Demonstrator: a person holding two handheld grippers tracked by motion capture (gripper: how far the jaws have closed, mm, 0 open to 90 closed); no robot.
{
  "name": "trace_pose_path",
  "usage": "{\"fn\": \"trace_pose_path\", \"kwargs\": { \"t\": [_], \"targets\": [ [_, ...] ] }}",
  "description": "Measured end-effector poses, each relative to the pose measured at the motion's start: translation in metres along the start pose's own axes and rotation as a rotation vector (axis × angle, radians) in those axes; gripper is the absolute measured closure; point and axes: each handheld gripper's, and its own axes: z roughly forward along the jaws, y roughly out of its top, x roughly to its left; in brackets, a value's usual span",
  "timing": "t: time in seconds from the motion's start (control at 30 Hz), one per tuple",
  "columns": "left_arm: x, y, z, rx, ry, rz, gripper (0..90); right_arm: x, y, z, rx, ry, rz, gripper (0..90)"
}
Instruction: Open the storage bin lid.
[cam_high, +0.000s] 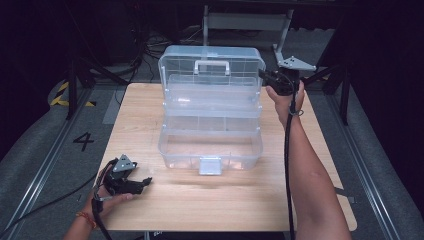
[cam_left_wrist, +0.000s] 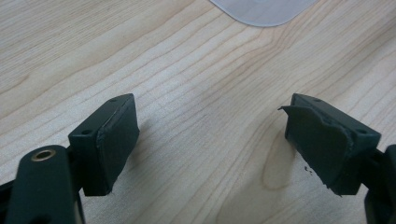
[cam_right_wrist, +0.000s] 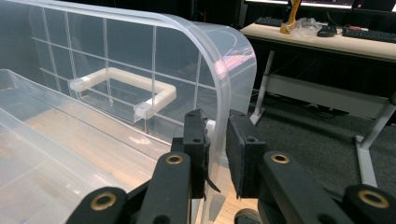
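Overhead: my right gripper (cam_high: 267, 77) pinches the raised lid (cam_high: 212, 57) of the clear plastic tiered organiser box (cam_high: 210, 150) mid-table, likely steadying it. Left gripper view: left gripper (cam_left_wrist: 210, 140) gapes, empty, over the pale wooden table (cam_left_wrist: 187, 70). Right gripper view: pads clamp the lid's edge.

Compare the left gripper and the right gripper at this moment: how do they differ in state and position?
The left gripper is open with nothing between its jaws; the right gripper is shut on the box lid. The left sits low by the table's near corner; the right is raised at the box's far side. Each is hand-held.
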Motion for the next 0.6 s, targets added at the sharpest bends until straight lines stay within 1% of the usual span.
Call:
{"fn": "trace_pose_path", "kwargs": {
  "t": [0.43,0.6],
  "targets": [
    [-0.0001,0.0000,0.0000,0.000,0.000,0.000,17.9,-0.0026,0.0009,0.0035,0.009,0.001,-0.002,78.6],
    [-0.0001,0.0000,0.0000,0.000,0.000,0.000,17.9,-0.0036,0.0028,0.0054,0.021,0.002,0.002,78.6]
  ]
}}
